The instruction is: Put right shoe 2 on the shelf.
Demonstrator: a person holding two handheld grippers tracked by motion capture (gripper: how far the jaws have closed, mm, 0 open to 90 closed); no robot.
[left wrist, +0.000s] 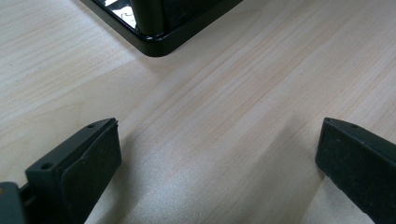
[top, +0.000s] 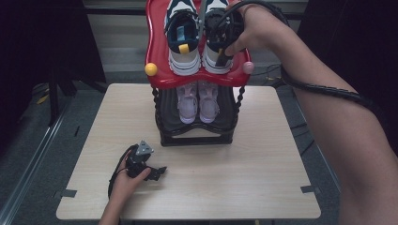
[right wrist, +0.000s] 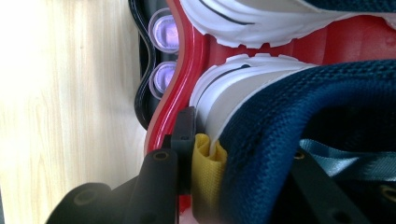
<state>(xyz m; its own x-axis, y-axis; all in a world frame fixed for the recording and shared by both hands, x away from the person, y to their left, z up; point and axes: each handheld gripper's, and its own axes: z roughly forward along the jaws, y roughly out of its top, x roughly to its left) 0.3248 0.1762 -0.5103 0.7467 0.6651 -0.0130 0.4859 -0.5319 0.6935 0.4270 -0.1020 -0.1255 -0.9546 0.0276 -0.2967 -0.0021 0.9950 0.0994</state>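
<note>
We kept the left gripper (top: 157,172) resting low on the light wooden table (top: 244,178), near the front left corner of the black shoe rack base (left wrist: 161,39); its jaws stood wide apart with only bare tabletop between them. On the red top shelf (top: 157,56) sat the left navy-and-white sneaker (top: 183,35), untouched. Beside it, we held the right gripper (top: 220,56) clamped on the heel of the right navy-and-white sneaker (right wrist: 289,102), one jaw outside by the yellow pull tab (right wrist: 205,172), the other inside the collar. Two lilac shoes (top: 198,101) stood on the black shelf below.
</note>
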